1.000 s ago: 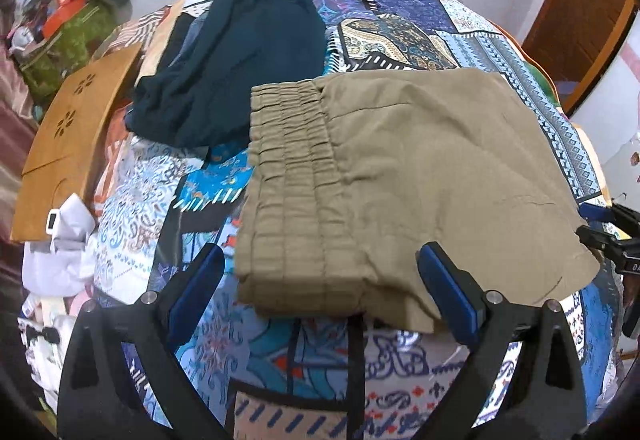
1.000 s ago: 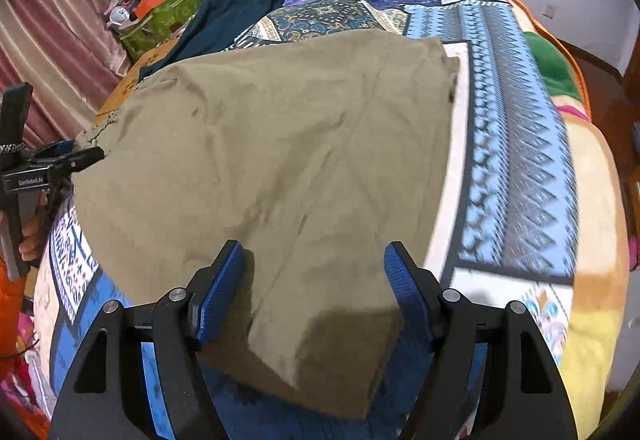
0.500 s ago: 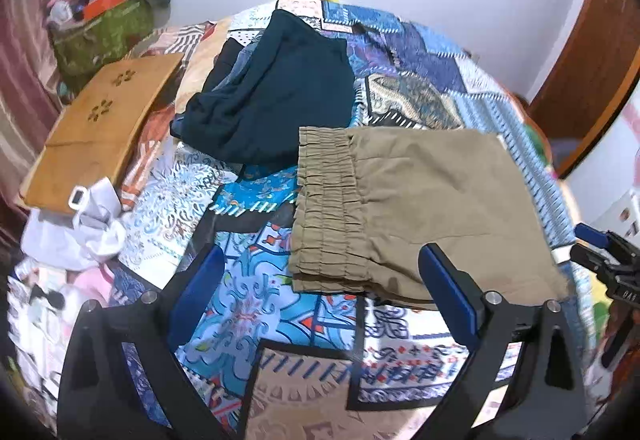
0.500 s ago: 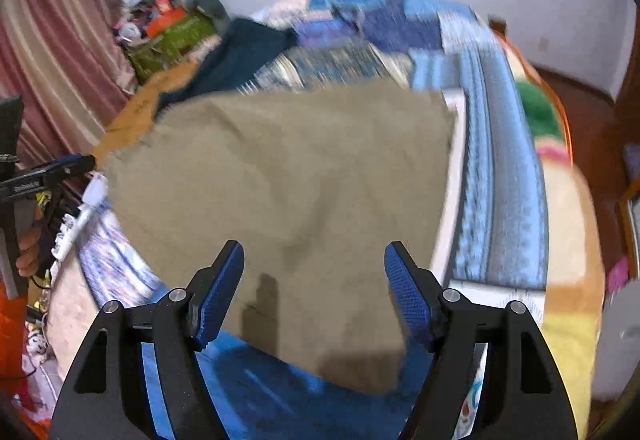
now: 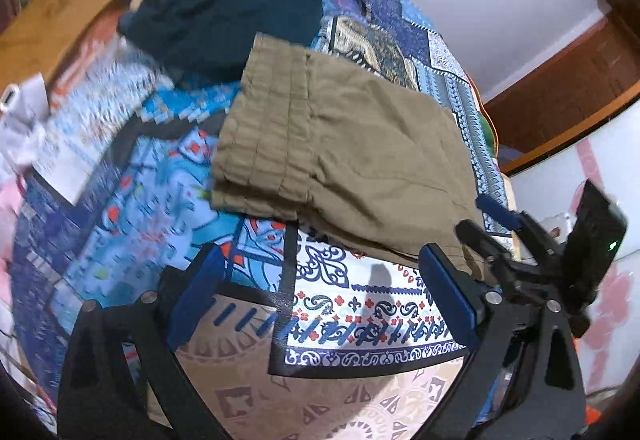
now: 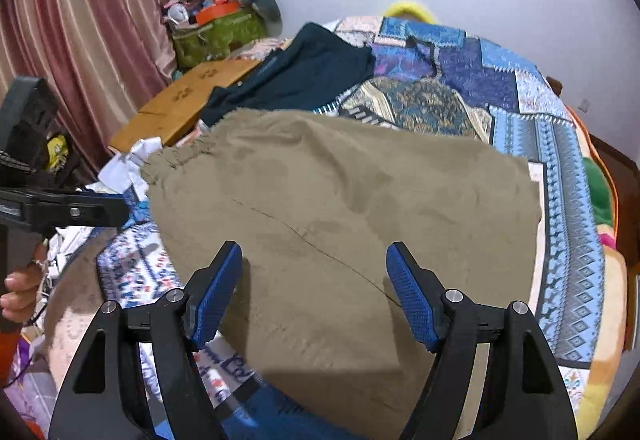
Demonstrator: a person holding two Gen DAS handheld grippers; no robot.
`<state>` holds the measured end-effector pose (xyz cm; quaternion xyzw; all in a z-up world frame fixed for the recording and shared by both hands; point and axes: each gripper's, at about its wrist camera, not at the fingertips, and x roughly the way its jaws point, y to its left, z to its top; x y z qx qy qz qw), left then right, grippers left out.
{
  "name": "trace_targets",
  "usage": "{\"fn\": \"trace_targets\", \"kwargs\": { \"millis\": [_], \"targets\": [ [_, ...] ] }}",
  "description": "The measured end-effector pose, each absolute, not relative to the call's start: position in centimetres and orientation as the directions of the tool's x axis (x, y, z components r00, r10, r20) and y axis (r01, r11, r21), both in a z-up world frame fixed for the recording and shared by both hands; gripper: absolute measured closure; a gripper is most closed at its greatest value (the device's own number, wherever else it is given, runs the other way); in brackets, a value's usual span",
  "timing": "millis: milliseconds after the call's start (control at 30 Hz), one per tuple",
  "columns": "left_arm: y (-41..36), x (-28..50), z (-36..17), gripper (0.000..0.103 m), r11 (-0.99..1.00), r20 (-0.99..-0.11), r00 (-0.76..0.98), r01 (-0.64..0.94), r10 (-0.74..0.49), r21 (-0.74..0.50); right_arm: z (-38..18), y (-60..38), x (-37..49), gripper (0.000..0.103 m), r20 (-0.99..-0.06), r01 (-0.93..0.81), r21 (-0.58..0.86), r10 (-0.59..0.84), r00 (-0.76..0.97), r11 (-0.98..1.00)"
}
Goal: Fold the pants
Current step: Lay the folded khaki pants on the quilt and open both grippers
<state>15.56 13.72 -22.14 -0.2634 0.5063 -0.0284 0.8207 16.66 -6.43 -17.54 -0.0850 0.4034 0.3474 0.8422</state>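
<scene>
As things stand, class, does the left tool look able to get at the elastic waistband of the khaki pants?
Probably yes: the left tool is open and empty, and only bare bedspread lies between it and the waistband; nothing covers that edge.

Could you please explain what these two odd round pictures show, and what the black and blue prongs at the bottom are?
The prongs are two-finger grippers, one in each of a person's hands, each with a fisheye camera looking along its fingers. The left gripper and right gripper both stand open, holding nothing. Folded khaki pants lie on a patterned bedspread, with a dark garment beyond them. Each view also catches the other gripper at its edge.
</scene>
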Motion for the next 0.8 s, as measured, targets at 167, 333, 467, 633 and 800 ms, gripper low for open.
{"fn": "trace_targets", "kwargs": {
  "millis": [167,333,467,633,800],
  "targets": [
    [14.1,16.5,-23.1,0.004,0.815,-0.793,0.482,-0.239,-0.372,-0.527,-18.3,-7.0,16.6,0.032,-0.754,-0.652,0.175,0.526,0.393,0.738],
    [15.7,18.2,-24.3,0.004,0.723,-0.727,0.492,-0.247,-0.48,-0.645,-18.6,-7.0,16.6,0.032,-0.76,-0.65,0.205,0.538,0.365,0.731],
    [16.9,19.8,-25.4,0.004,0.661,-0.69,0.505,-0.274,-0.519,-0.698,-18.9,-7.1,16.7,0.032,-0.759,-0.651,0.219,0.546,0.354,0.727],
    [17.0,20.9,-25.0,0.025,0.705,-0.742,0.515,-0.322,-0.429,-0.632,-19.1,-7.3,16.8,0.032,-0.754,-0.647,0.243,0.56,0.343,0.723],
    [16.2,20.0,-23.5,0.056,0.806,-0.791,0.533,-0.301,-0.301,-0.51,-18.8,-7.7,16.8,0.032,-0.752,-0.639,0.251,0.562,0.344,0.727]
  ]
}}
